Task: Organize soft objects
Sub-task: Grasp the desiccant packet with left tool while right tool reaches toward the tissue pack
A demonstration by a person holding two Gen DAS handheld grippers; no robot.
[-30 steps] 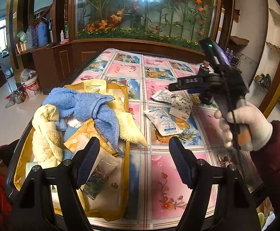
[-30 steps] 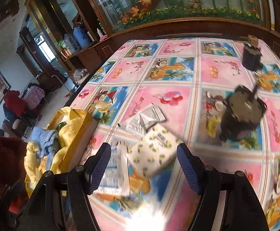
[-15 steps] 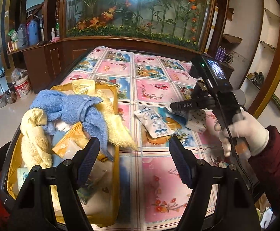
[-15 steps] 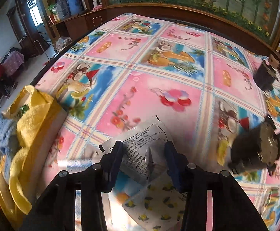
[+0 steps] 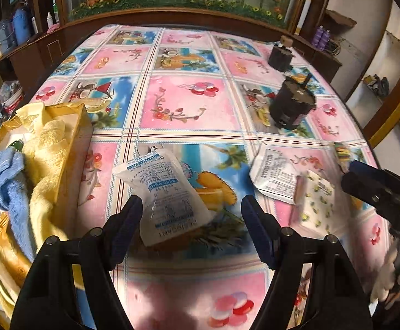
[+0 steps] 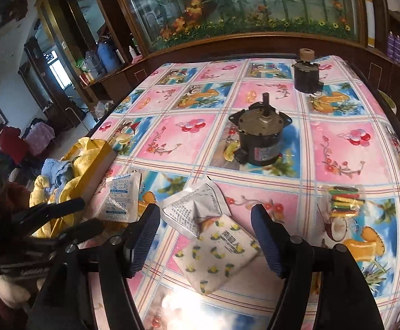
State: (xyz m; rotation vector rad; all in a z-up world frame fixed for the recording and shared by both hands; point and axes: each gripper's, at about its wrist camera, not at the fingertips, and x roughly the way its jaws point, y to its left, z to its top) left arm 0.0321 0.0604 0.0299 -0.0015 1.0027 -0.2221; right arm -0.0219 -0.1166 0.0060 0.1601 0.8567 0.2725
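A home – big aquarium (image 6: 244, 2), patterned tablecloth (image 6: 334, 148), wooden cabinets (image 6: 111, 77).

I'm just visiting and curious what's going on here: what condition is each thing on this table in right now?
Left gripper: open, empty.
Right gripper: jaws opening, gripping nothing.
Desiccant sachet: flat on the cloth, between the left fingers.
Lemon-print packet: flat, overlapping the silver pouch.
Silver pouch: creased, lying flat.
Yellow box: open, towels spilling over.
Motor: upright.
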